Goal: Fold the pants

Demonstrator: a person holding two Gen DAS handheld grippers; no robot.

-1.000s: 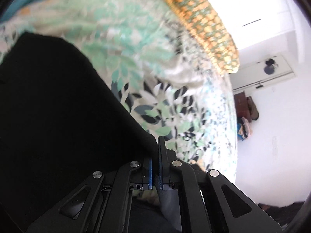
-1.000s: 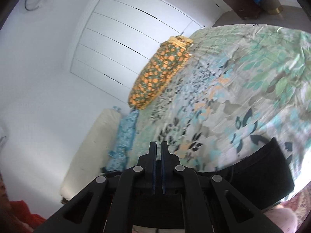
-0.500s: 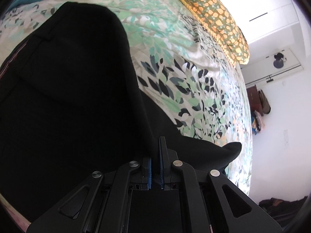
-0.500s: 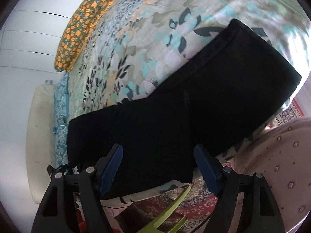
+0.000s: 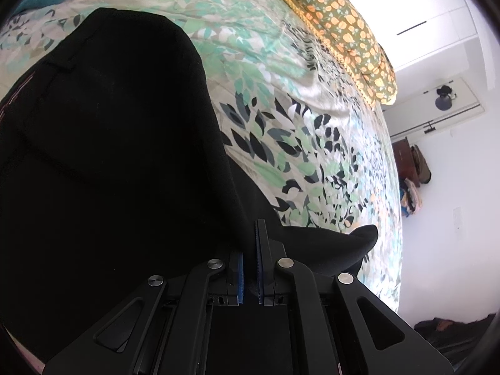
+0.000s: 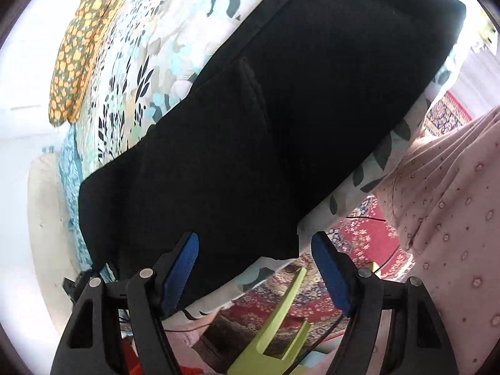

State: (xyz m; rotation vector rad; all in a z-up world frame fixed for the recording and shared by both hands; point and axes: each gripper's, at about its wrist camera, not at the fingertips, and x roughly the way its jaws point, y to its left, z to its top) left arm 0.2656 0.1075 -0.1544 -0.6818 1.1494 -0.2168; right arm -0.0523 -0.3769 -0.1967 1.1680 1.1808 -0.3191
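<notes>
Lying across the near part of the bed, the black fabric pants (image 6: 281,109) are folded over on themselves, with one end reaching the near edge of the bed and hanging slightly past it. In the left wrist view the same pants (image 5: 109,156) fill the left half of the picture, a raised fold of cloth running down to the gripper and a flap spreading toward the right. The left gripper (image 5: 250,243), black with blue pads, has its jaws pressed together on a pinch of the black cloth. The right gripper (image 6: 254,262), of the same make, stands spread just above the near edge of the pants; its jaws have just been closing a little, with the hem of the cloth between them but not touched by the blue pads (image 6: 184,262). Under the pants lies a bedspread printed with green, teal and dark leaves (image 5: 297,131). A long pillow in green cloth with orange dots (image 5: 340,28) rests along the far edge of the bed. Beside the bed are a red patterned rug (image 6: 359,231), a lime-green plastic piece (image 6: 281,322), and a person's pink dotted garment (image 6: 453,218).
</notes>
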